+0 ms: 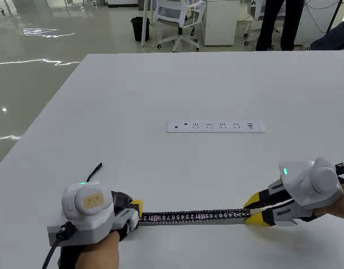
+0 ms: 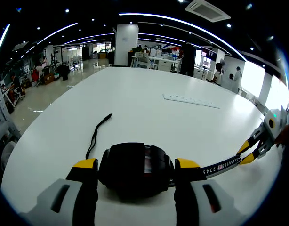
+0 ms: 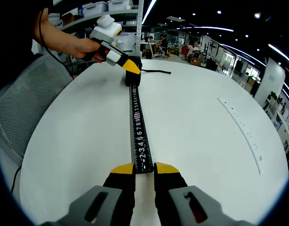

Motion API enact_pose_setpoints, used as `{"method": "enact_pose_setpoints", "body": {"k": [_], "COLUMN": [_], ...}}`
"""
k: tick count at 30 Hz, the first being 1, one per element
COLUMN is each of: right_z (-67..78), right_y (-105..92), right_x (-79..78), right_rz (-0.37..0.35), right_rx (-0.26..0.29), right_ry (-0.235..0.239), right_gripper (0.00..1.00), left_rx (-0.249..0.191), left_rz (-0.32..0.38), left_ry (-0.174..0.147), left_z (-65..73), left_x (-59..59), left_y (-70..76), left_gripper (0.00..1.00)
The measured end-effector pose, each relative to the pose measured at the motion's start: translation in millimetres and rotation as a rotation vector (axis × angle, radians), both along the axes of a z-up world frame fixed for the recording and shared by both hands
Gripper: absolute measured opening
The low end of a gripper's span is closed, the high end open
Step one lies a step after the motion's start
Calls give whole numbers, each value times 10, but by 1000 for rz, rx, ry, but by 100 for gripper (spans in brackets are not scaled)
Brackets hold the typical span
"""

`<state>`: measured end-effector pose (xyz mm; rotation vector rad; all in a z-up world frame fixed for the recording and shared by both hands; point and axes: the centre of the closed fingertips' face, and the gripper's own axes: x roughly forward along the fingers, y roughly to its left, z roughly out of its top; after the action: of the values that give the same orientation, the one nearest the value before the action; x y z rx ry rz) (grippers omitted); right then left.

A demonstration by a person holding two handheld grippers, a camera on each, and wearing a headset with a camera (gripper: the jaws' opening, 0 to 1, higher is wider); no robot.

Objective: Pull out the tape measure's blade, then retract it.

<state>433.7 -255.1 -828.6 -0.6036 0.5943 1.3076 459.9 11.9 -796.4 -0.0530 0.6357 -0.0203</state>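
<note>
Left gripper (image 1: 130, 216) clamps the tape measure case (image 2: 135, 167) at the table's (image 1: 217, 84) near edge, right gripper (image 1: 256, 212) pinches the blade (image 1: 197, 216) tip, blade running straight between them, so retracting sends right toward left.

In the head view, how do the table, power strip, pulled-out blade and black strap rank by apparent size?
1. table
2. power strip and blade: alike in length, blade nearer the camera, so unranked
3. black strap
</note>
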Motion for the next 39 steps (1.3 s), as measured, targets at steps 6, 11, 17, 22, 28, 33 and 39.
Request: {"method": "enact_pose_setpoints", "body": {"k": [6, 11, 17, 22, 28, 33, 39], "right_z": [1, -2, -1, 2, -2, 1, 5], "right_y": [-5, -7, -8, -11, -14, -10, -9], "right_x": [2, 3, 2, 5, 14, 11, 0], "right_rz": [4, 2, 0, -5, -10, -13, -9], "right_rx": [-2, -1, 1, 5, 9, 11, 10], "right_ry": [-1, -2, -4, -3, -3, -3, -4], "right_gripper": [14, 14, 15, 15, 15, 15, 15], "left_rx": [10, 38, 61, 83, 86, 84, 83], "left_rz": [23, 39, 60, 74, 77, 91, 104], "left_ry": [17, 5, -17, -29, -33, -20, 25], "left_z": [-4, 4, 24, 34, 20, 21, 12], "left_x": [-10, -27, -37, -43, -38, -35, -44], "left_y": [0, -6, 2, -4, 6, 5, 12], "left_gripper": [62, 62, 61, 61, 61, 61, 60]}}
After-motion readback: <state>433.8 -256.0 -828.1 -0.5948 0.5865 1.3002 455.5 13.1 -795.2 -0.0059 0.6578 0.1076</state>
